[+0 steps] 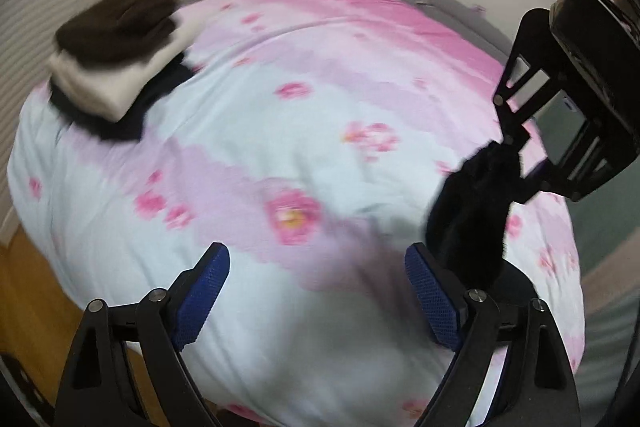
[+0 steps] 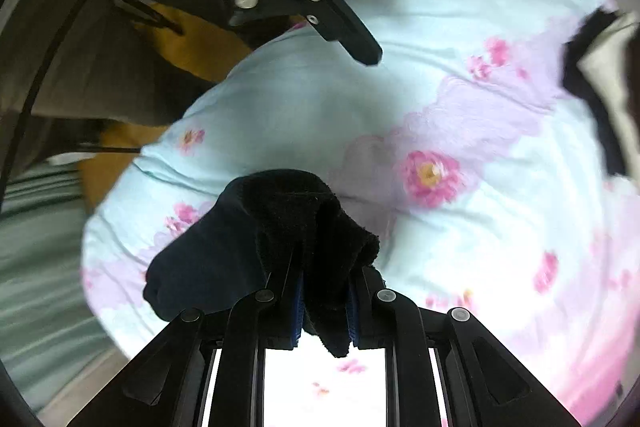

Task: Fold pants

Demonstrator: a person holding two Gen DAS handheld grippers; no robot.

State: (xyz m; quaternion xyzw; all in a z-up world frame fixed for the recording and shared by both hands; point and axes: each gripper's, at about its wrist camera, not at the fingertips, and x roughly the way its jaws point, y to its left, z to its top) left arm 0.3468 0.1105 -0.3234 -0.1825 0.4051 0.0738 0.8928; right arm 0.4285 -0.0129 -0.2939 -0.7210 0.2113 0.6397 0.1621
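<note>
The black pants point(image 2: 280, 227) hang bunched from my right gripper point(image 2: 324, 291), whose jaws are shut on the fabric above the flowered bed cover. In the left wrist view the same pants point(image 1: 472, 211) dangle from the right gripper point(image 1: 516, 143) at the right. My left gripper point(image 1: 316, 291) is open and empty, its blue pads point(image 1: 204, 299) spread wide over the cover. It also shows at the top of the right wrist view point(image 2: 404, 19), jaws apart.
A pink and pale blue flowered quilt point(image 1: 280, 131) covers the bed. A stack of folded clothes, brown on white on black point(image 1: 116, 55), lies at the far left corner; it shows at the right edge in the right wrist view point(image 2: 600, 75). Wooden floor point(image 1: 36, 299) lies beside the bed.
</note>
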